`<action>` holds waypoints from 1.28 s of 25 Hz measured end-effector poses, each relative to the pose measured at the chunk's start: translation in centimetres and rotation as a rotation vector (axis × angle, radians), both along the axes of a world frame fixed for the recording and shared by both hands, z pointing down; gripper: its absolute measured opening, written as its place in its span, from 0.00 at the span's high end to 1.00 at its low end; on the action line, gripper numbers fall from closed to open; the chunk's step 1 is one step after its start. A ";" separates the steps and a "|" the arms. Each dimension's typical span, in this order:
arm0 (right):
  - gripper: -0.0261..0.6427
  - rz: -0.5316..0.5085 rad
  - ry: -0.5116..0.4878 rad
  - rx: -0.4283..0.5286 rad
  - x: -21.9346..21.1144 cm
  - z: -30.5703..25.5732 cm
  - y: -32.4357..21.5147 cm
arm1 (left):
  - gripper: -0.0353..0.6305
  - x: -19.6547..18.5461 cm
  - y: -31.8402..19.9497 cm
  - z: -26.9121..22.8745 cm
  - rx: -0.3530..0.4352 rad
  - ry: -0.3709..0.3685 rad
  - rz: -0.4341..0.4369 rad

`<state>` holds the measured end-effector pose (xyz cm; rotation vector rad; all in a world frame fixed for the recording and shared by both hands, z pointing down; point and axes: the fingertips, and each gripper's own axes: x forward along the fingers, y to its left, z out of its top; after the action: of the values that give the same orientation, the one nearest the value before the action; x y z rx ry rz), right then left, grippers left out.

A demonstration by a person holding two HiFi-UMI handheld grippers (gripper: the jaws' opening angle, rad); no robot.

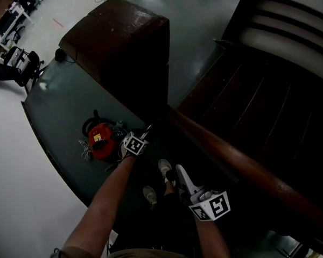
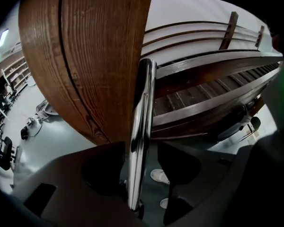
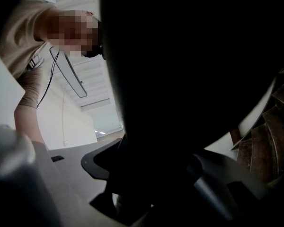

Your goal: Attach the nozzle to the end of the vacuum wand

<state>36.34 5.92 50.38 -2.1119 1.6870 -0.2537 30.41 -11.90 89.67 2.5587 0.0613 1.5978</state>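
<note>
The person is wearing a beige short-sleeved shirt (image 3: 14, 27) and pale shoes (image 1: 164, 167), with a thin dark cord (image 3: 68, 74) hanging at six o'clock from the head. The left gripper (image 2: 141, 171) and right gripper (image 3: 156, 174) are showing smooth grey bodies with dark inner jaw faces, each carrying a white cube (image 1: 134, 144) printed with black square markers, the right cube (image 1: 212, 206) sitting at five o'clock of the left

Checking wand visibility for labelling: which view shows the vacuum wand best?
The left gripper view: the chrome vacuum wand runs lengthwise between the fingers of the left gripper, sharp against the wooden post. The head view shows only a short sliver beside that gripper. The right gripper view shows none of it.
</note>
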 end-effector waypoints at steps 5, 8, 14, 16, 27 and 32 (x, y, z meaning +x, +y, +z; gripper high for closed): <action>0.57 -0.034 -0.010 -0.024 -0.2 0.6 -0.2 | 0.64 1.9 -0.1 0.8 -0.003 0.012 -0.010; 0.57 -0.061 -0.010 -0.040 -0.4 0.8 -0.6 | 0.69 2.1 -0.2 0.9 -0.025 0.018 -0.015; 0.57 -0.113 -0.012 -0.086 -0.8 1.4 -1.5 | 0.71 0.8 -0.1 -0.9 -0.007 0.034 0.019; 0.57 -0.126 -0.013 -0.101 -1.4 1.1 -1.7 | 0.71 -0.7 -0.1 -1.9 -0.006 0.051 0.010; 0.57 -0.236 0.034 -0.125 -8.3 -2.7 -3.2 | 0.71 -11.9 1.6 -8.0 0.014 0.112 -0.036; 0.57 -0.260 0.049 -0.122 -11.5 -3.5 -5.2 | 0.71 -16.6 3.1 -10.1 0.017 0.146 -0.055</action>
<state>24.84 0.67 46.85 -1.9928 2.0231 -0.3942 13.85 -8.79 79.52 2.6615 -0.0095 1.3970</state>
